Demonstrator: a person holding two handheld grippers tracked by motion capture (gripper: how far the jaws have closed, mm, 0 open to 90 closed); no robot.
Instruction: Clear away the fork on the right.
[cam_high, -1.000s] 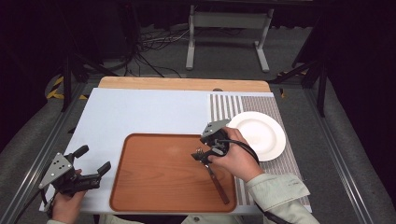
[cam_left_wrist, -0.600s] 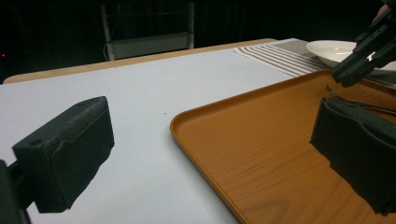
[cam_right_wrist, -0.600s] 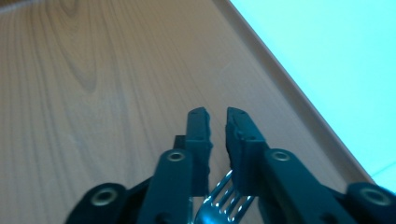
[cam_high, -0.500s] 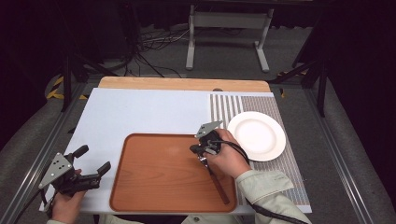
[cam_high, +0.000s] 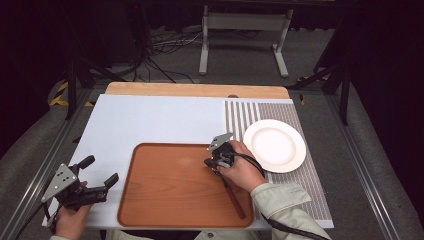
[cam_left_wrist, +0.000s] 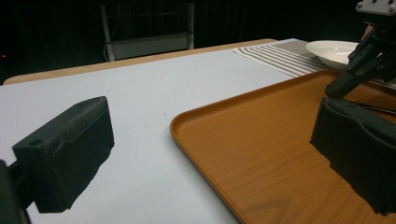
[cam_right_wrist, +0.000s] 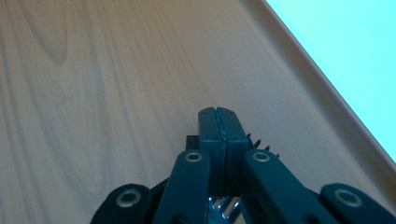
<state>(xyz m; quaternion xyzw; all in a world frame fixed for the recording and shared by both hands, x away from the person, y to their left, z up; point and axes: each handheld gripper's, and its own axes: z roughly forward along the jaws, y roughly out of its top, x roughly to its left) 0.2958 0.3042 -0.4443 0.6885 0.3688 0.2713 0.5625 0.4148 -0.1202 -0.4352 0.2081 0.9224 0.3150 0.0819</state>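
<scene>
A brown wooden tray lies at the front middle of the white table. My right gripper is low over the tray's right part, its jaws pressed together. A dark-handled fork runs from under that hand toward the tray's front right corner. Its small tines poke out beside the shut pads, so the jaws seem to pinch its front end. My left gripper rests at the table's front left corner, open and holding nothing, with its pads wide apart. From there the right gripper shows over the tray.
A white plate sits on a striped mat right of the tray, also seen far off. A wooden strip borders the table's far edge. The white table surface stretches behind and left of the tray.
The right gripper sank toward the tray floor and its jaws went from apart to shut at the fork's front end. The left gripper and the fork's handle stayed where they were.
</scene>
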